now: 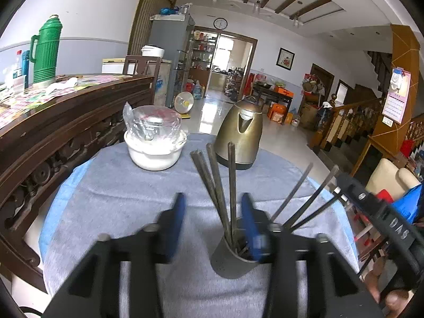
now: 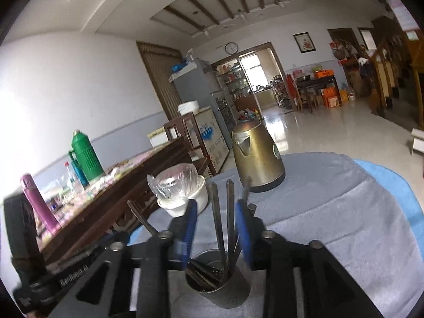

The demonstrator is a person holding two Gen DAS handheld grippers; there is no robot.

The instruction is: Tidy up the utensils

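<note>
Now, holder: keep the dark perforated metal cup [image 2: 218, 278], lower centre, steady.
Left gripper [image 1: 213, 228]: apart, gripping nothing.
Right gripper [image 2: 217, 228]: apart around dark chopsticks [image 2: 224, 225]; close squarely.

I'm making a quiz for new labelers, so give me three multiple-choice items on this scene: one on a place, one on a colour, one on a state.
1. Where is the kettle?
A. On the grey cloth, beyond the holder
B. On the floor
C. On a chair

2. What colour is the big handled flask on the wooden sideboard?
A. Red
B. Green
C. Yellow

3. How are the chopsticks placed?
A. Flat on the cloth
B. In the white bowl
C. Standing, fanned out, in the holder

Answers: 1 A, its base rests on the cloth behind the holder; 2 B, its ribbed body and handle are green; 3 C, their lower ends are in the holder and their tops lean apart.
</note>
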